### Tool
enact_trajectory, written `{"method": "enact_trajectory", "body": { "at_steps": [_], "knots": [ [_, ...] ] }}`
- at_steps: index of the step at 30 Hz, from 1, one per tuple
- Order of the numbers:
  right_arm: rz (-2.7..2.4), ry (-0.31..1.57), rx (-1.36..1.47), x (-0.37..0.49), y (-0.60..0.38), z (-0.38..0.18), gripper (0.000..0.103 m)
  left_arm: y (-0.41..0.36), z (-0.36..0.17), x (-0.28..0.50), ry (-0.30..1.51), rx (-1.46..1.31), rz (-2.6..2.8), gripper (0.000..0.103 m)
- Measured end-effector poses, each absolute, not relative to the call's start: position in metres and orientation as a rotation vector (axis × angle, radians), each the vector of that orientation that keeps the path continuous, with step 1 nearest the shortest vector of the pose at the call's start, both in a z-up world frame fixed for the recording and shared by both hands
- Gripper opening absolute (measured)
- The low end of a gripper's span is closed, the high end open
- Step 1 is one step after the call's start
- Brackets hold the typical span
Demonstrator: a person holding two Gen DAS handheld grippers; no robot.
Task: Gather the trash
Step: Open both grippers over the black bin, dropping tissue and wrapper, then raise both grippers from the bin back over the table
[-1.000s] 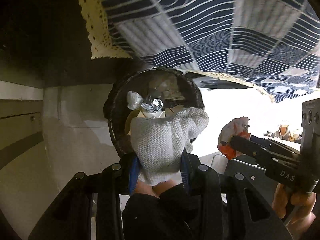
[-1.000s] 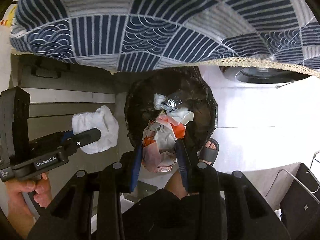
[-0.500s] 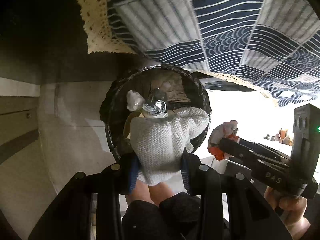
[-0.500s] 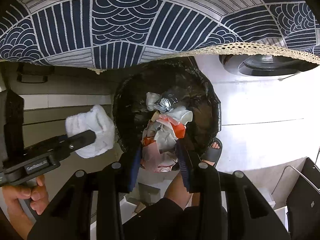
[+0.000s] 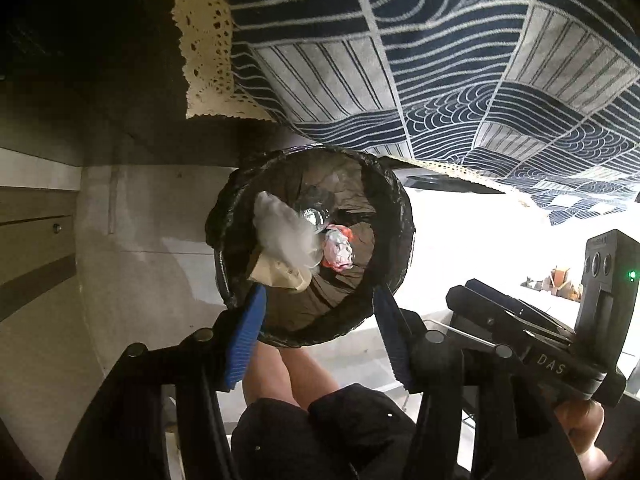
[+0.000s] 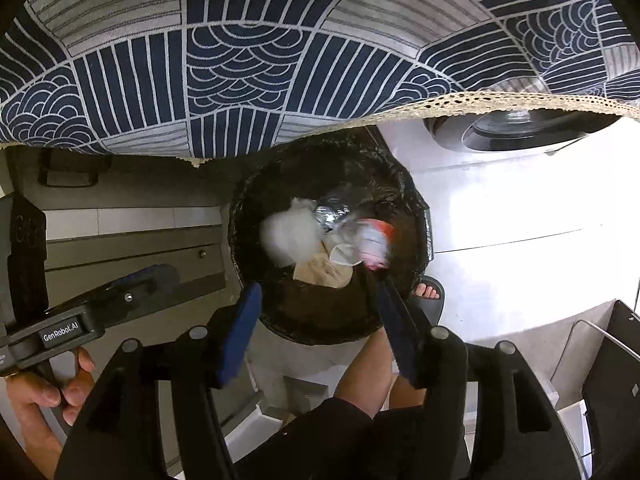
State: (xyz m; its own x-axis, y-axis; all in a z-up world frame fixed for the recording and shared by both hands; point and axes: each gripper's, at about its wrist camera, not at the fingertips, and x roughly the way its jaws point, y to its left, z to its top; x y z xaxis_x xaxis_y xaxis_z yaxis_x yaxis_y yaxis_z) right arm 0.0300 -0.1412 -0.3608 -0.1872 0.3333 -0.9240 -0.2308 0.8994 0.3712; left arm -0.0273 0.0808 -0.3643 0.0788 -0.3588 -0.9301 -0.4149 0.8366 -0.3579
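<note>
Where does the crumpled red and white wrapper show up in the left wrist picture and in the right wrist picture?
Left wrist view: the crumpled red and white wrapper lies just right of centre, inside the round bin with the black bag liner.
Right wrist view: it appears blurred at centre right, inside the same bin.
Shared landmark: the shiny crumpled foil ball, up and to the left of the wrapper in both.

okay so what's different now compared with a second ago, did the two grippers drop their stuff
Yes. Both have just opened: the left gripper let go of the white cloth and the right gripper let go of the pink-and-red wrapper. Both pieces are now in the black-lined bin. The bin and patterned cloth stayed put.
</note>
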Motion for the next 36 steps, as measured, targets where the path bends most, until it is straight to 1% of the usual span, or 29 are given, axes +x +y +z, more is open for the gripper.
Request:
{"method": "enact_trajectory", "body": {
  "at_steps": [3,4,6,11,12,14,15,16,18,20,21,22,23,24,25,26,27,28,29,36],
  "knots": [
    [0.5,1.679,0.057,0.03,-0.142,-0.354,0.06,0.084,-0.362,-0.027,1.529,-0.639,0.054,0.055],
    [0.498,1.677,0.052,0.029,-0.142,-0.352,0.06,0.084,-0.361,-0.028,1.531,-0.637,0.052,0.059],
    [0.486,1.672,0.034,0.028,-0.142,-0.348,0.06,0.084,-0.358,-0.029,1.528,-0.63,0.05,0.061],
    [0.484,1.664,0.024,0.024,-0.141,-0.338,0.068,0.084,-0.344,-0.032,1.504,-0.662,0.039,0.061],
    [0.484,1.658,0.02,0.023,-0.141,-0.333,0.072,0.083,-0.339,-0.032,1.495,-0.667,0.035,0.061],
    [0.475,1.655,0.017,0.022,-0.141,-0.326,0.072,0.081,-0.329,-0.032,1.48,-0.653,0.033,0.061],
    [0.473,1.652,0.019,0.021,-0.142,-0.321,0.072,0.081,-0.323,-0.032,1.47,-0.654,0.027,0.064],
    [0.471,1.649,0.018,0.02,-0.142,-0.315,0.074,0.08,-0.319,-0.032,1.462,-0.655,0.022,0.068],
    [0.468,1.634,0.014,0.02,-0.142,-0.306,0.079,0.08,-0.308,-0.032,1.444,-0.649,0.01,0.069],
    [0.461,1.609,0.013,0.021,-0.145,-0.291,0.081,0.078,-0.295,-0.032,1.426,-0.63,-0.004,0.07],
    [0.459,1.602,0.015,0.021,-0.146,-0.286,0.083,0.079,-0.286,-0.032,1.415,-0.617,-0.009,0.077],
    [0.462,1.588,0.02,0.022,-0.148,-0.278,0.086,0.079,-0.281,-0.033,1.408,-0.609,-0.011,0.081],
    [0.47,1.573,0.019,0.022,-0.149,-0.271,0.088,0.081,-0.276,-0.033,1.4,-0.601,-0.011,0.082],
    [0.479,1.553,0.016,0.023,-0.15,-0.264,0.094,0.082,-0.27,-0.035,1.39,-0.59,-0.008,0.082],
    [0.479,1.537,0.015,0.024,-0.152,-0.259,0.098,0.084,-0.262,-0.036,1.378,-0.577,-0.005,0.082],
    [0.475,1.52,0.017,0.025,-0.155,-0.252,0.098,0.085,-0.257,-0.036,1.369,-0.569,-0.005,0.082],
    [0.476,1.506,0.022,0.026,-0.158,-0.245,0.098,0.087,-0.25,-0.036,1.358,-0.56,-0.004,0.085],
    [0.478,1.495,0.026,0.027,-0.16,-0.241,0.098,0.09,-0.241,-0.037,1.341,-0.539,0.0,0.092],
    [0.478,1.481,0.028,0.028,-0.163,-0.236,0.098,0.091,-0.237,-0.037,1.33,-0.526,0.002,0.096],
    [0.467,1.344,0.066,0.03,-0.185,-0.184,0.098,0.095,-0.186,-0.043,1.235,-0.447,-0.02,0.096]
  ]
}}
